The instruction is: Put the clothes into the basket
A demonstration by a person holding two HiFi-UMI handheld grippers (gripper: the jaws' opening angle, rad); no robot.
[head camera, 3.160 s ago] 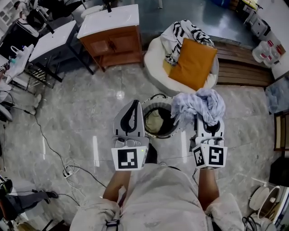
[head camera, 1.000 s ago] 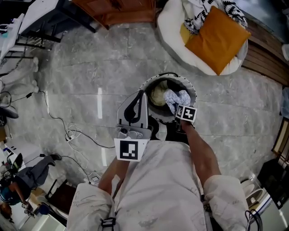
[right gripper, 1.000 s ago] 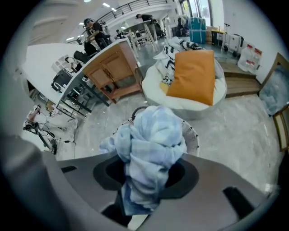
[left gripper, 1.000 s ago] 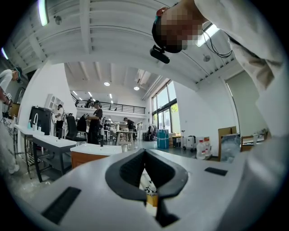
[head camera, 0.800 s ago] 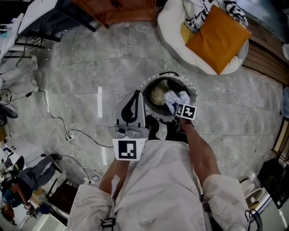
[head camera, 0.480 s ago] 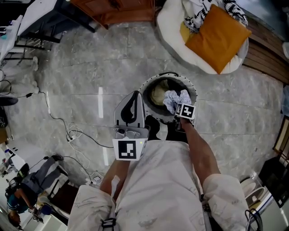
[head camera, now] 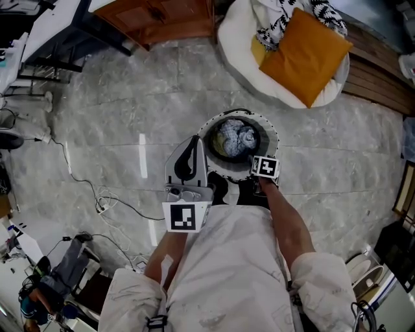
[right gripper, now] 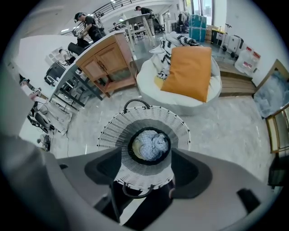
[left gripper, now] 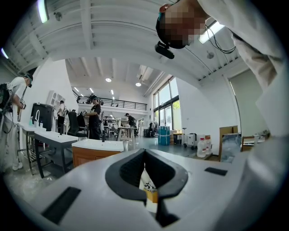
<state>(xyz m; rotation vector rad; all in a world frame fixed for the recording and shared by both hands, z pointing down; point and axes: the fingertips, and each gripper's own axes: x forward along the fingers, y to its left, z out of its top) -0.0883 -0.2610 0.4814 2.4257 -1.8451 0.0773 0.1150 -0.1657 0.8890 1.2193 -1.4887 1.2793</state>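
A white wicker basket (head camera: 271,135) stands on the floor in front of me. In it lies a crumpled pale blue cloth (head camera: 235,137). My right gripper (head camera: 260,162) points steeply down over the basket's near rim. In the right gripper view its jaws have just been opening, and this gripper (right gripper: 146,164) is open with nothing between the pads. The cloth (right gripper: 150,145) lies below, deep in the basket (right gripper: 113,131). My left gripper (head camera: 194,144) hangs level beside the basket. In its own view the left gripper (left gripper: 144,152) is shut and empty. A black-and-white garment (head camera: 275,19) lies on a round seat.
The white round seat (head camera: 230,45) holds an orange cushion (head camera: 305,55) behind the basket. A wooden cabinet (head camera: 162,19) stands at the back left. Cables (head camera: 110,207) trail over the marble floor at the left. A slatted wooden bench (head camera: 379,74) is at the right.
The pale blue cloth has left my right gripper and dropped to the middle of the basket, covering the yellowish cloth seen there before. Both hands have barely moved.
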